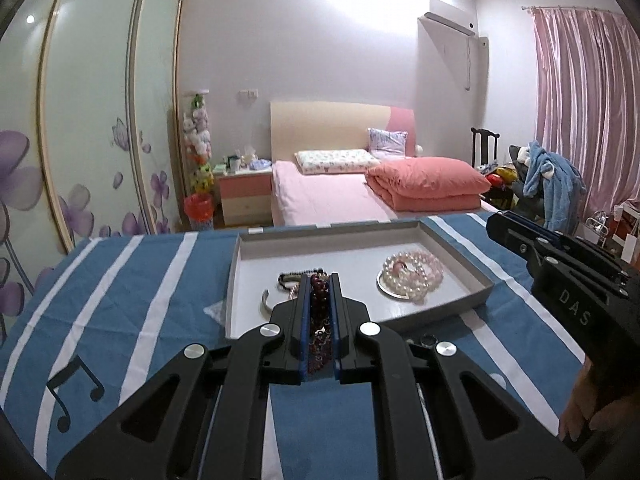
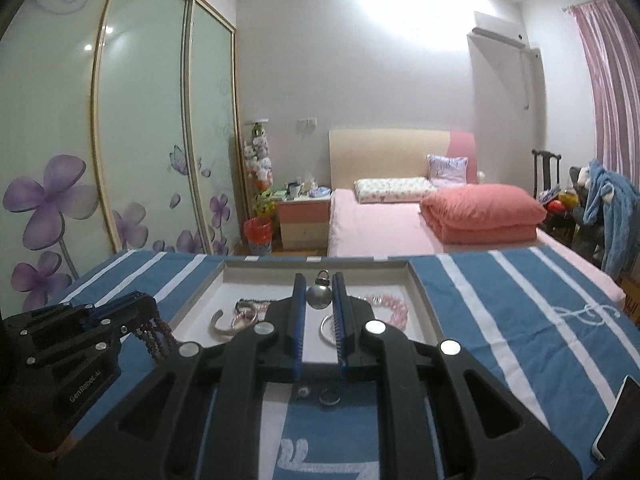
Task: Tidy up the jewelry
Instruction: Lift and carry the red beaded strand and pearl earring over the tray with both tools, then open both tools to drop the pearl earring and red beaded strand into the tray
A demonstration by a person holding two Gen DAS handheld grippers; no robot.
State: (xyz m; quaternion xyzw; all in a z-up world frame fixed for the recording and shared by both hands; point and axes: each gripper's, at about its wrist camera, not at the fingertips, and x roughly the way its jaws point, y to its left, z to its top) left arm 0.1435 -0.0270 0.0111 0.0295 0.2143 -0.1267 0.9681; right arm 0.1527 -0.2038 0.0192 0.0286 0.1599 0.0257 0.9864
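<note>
A shallow grey tray (image 1: pixel 460 258) lies on the blue striped cloth. My left gripper (image 1: pixel 319 280) is shut on a dark red bead bracelet (image 1: pixel 319 300) above the tray's near left part; the beads also hang from it in the right wrist view (image 2: pixel 154 338). My right gripper (image 2: pixel 319 282) is shut on a round silver pendant (image 2: pixel 319 295) above the tray (image 2: pixel 414 276). In the tray lie a pile of pearl and pink bead strands (image 1: pixel 412 274), a silver cuff (image 1: pixel 265 300) and a dark bead string (image 1: pixel 298 274).
Two small round items (image 2: pixel 320 396) lie on the cloth (image 1: pixel 120 280) in front of the tray. A phone edge (image 2: pixel 618 420) shows at the right. Behind the table stand a pink bed (image 1: pixel 332 196), a nightstand (image 1: pixel 244 196) and wardrobe doors (image 1: pixel 100 120).
</note>
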